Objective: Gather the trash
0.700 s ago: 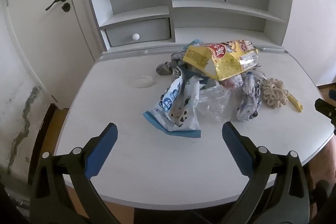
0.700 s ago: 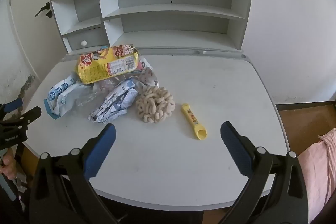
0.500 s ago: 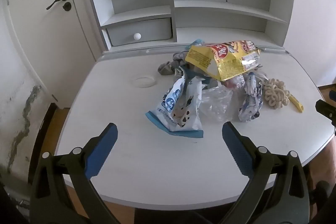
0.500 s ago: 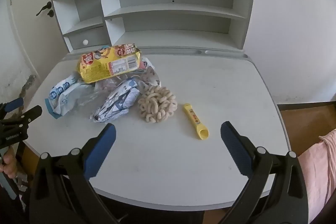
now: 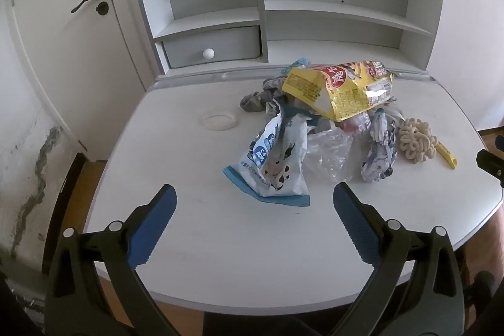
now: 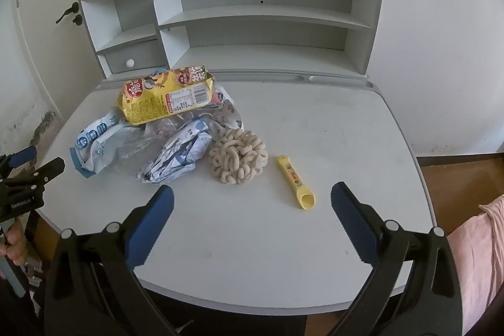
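Note:
A pile of trash lies on the white desk (image 5: 204, 238): a yellow snack bag (image 5: 343, 92) on top, a blue-and-white wrapper (image 5: 275, 159), clear plastic (image 5: 329, 155), a crumpled silver-blue wrapper (image 5: 378, 151) and a grey rag (image 5: 255, 99). The same pile shows in the right wrist view, with the yellow bag (image 6: 167, 95) and silver wrapper (image 6: 174, 158). My left gripper (image 5: 253, 219) is open, short of the blue-and-white wrapper. My right gripper (image 6: 252, 218) is open, short of a beige ring-knot item (image 6: 237, 159) and a yellow scoop (image 6: 296, 181).
A tape roll (image 5: 219, 120) lies left of the pile. A shelf unit (image 5: 283, 21) with a small drawer (image 5: 214, 48) stands at the desk's back. A door (image 5: 63, 30) is to the left. The left gripper also shows in the right wrist view (image 6: 28, 178).
Both grippers have drifted slightly, so the pile sits a little further right in each view. Jaws stay open. Nothing on the desk has moved.

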A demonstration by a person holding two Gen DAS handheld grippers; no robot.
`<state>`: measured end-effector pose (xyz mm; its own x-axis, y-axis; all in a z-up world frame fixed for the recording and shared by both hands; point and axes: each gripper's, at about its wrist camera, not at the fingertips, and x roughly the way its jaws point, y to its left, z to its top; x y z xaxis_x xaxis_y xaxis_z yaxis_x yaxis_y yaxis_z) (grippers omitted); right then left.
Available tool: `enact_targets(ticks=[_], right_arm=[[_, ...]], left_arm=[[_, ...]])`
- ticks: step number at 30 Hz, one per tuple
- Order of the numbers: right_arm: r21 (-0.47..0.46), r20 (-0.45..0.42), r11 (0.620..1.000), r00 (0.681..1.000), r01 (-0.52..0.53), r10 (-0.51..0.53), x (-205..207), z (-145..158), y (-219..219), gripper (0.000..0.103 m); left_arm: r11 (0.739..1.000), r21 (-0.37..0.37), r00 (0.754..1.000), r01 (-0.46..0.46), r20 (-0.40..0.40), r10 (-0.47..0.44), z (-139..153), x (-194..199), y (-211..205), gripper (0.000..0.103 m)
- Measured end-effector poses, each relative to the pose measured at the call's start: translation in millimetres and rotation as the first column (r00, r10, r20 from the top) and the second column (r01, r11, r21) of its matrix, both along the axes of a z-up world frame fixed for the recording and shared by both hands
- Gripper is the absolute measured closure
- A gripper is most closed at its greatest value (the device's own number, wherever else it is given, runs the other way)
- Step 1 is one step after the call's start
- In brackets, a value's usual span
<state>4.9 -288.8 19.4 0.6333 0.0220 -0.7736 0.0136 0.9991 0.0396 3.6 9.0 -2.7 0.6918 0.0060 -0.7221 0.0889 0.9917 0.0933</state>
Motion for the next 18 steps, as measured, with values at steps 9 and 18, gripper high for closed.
enact_targets(ticks=[9,18], right_arm=[[0.000,-0.002,1.000,1.000,-0.001,0.001,-1.9,1.0,1.1,0.006],[-0.004,-0.005,1.000,1.000,-0.005,0.005,-1.0,1.4,2.2,0.006]], left_arm=[[1.000,0.002,1.000,0.003,0.000,-0.003,1.5,-1.0,-1.3,0.006],[1.000,0.004,1.000,0.000,-0.006,0.000,1.0,-0.7,-1.5,0.006]])
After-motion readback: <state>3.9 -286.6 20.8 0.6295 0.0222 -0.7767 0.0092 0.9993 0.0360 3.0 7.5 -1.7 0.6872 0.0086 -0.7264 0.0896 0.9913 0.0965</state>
